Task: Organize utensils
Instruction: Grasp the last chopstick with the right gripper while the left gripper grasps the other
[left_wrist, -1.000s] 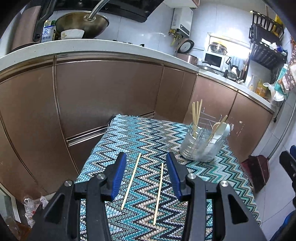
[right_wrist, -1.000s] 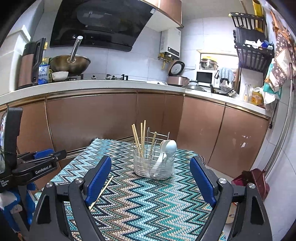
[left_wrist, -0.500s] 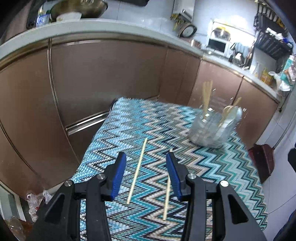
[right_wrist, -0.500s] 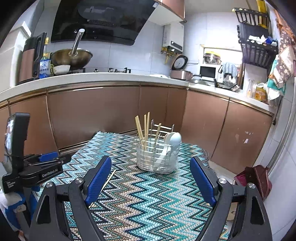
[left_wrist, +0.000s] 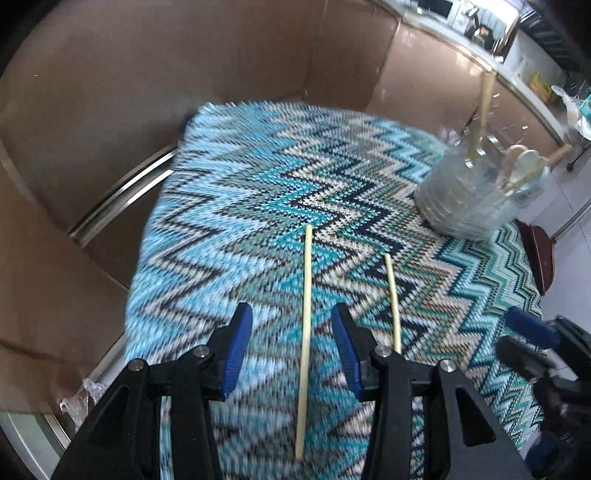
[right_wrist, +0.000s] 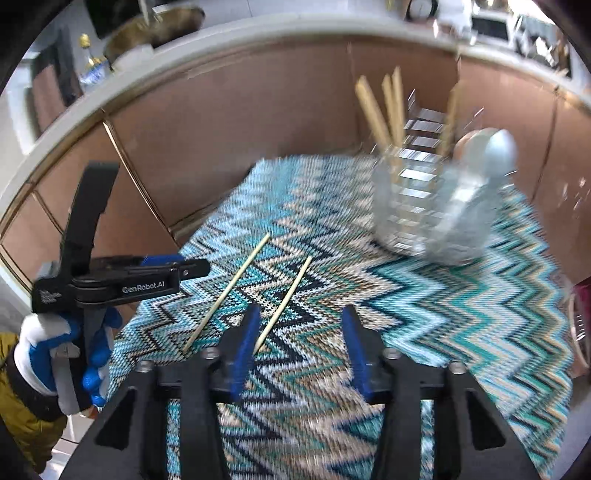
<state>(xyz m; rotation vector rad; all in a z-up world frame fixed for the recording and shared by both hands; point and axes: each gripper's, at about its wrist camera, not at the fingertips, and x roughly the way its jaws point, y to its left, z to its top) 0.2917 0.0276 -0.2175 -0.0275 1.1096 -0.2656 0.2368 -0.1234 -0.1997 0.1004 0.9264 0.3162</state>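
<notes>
Two loose wooden chopsticks lie on the zigzag cloth. In the left wrist view my left gripper (left_wrist: 291, 325) is open and straddles the left chopstick (left_wrist: 306, 295); the right chopstick (left_wrist: 391, 291) lies just outside its right finger. In the right wrist view my right gripper (right_wrist: 299, 325) is open and empty, its left finger beside the near end of the right chopstick (right_wrist: 286, 301); the left chopstick (right_wrist: 229, 291) lies further left. A wire utensil holder (left_wrist: 469, 199) with chopsticks and spoons stands at the far right and shows in the right wrist view (right_wrist: 424, 214).
The table with the blue zigzag cloth (left_wrist: 258, 184) stands against brown kitchen cabinets (left_wrist: 184, 74). The left gripper (right_wrist: 122, 280) shows at the left of the right wrist view. The right gripper (left_wrist: 535, 332) shows at the right edge of the left wrist view.
Both grippers have dropped and tilted down toward the cloth. The left one now straddles the left chopstick. The right one has narrowed its jaws and come near the right chopstick.
</notes>
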